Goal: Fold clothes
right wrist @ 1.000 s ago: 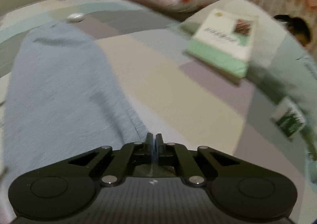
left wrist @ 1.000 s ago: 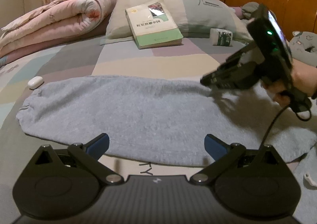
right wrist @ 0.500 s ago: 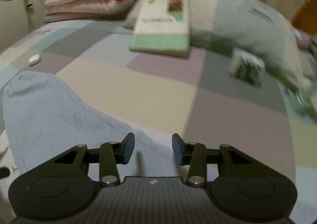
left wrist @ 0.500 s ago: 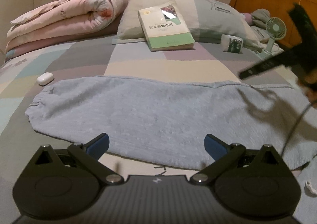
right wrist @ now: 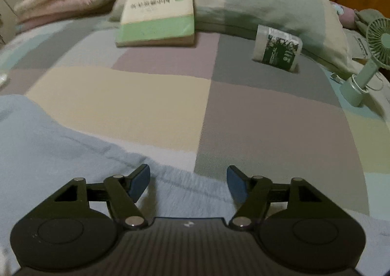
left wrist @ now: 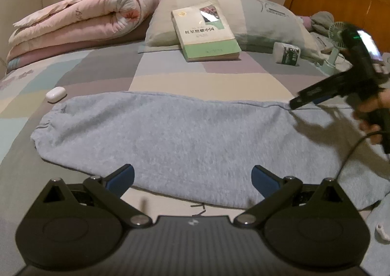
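The pale blue-grey, soft knit cotton garment (left wrist: 175, 139) lies flat along the pastel patchwork bed sheet (right wrist: 156, 100), spread just ahead of the left gripper (left wrist: 192, 177), whose jaws stand released, empty. At its far edge, the right gripper (right wrist: 187, 182) has just been opening; nothing sits between its pads. The cloth looks light and limp, likely to sag and drag, so I'd pinch a seam or cuffed hem rather than mid-panel.
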